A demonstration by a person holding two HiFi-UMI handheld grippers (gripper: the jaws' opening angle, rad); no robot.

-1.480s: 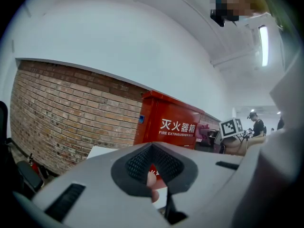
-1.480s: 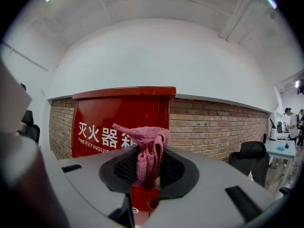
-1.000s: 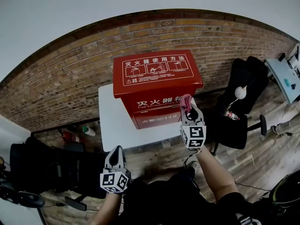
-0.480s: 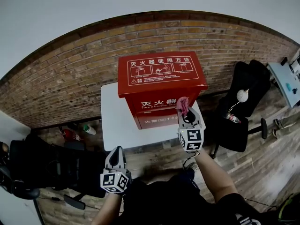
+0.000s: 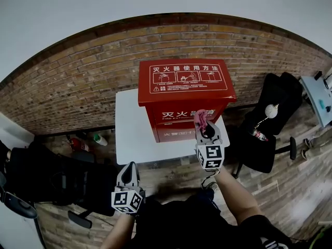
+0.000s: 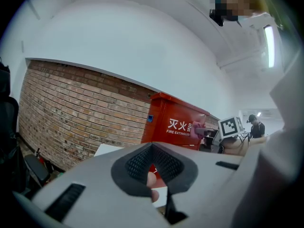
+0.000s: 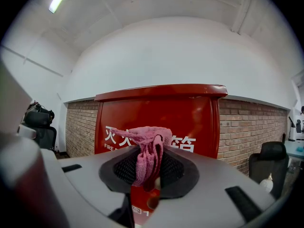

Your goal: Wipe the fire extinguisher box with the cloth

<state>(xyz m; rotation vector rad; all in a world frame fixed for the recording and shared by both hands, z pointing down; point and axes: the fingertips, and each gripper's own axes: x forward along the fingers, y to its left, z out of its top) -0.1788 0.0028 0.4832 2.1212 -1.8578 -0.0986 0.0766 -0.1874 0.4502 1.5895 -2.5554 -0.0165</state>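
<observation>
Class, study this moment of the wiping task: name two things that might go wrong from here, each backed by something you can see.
1. The cloth is a small bunch pinched in the right gripper. Little of it sticks out, so the jaw tips might scrape the fire extinguisher box.
2. The left gripper hangs shut, away from the box, so nothing steadies it. A firm push might shift it on the white table.

Red fire extinguisher box point(image 5: 185, 100) stands upright — crumpled pink cloth point(image 5: 201, 119) before its front.
</observation>
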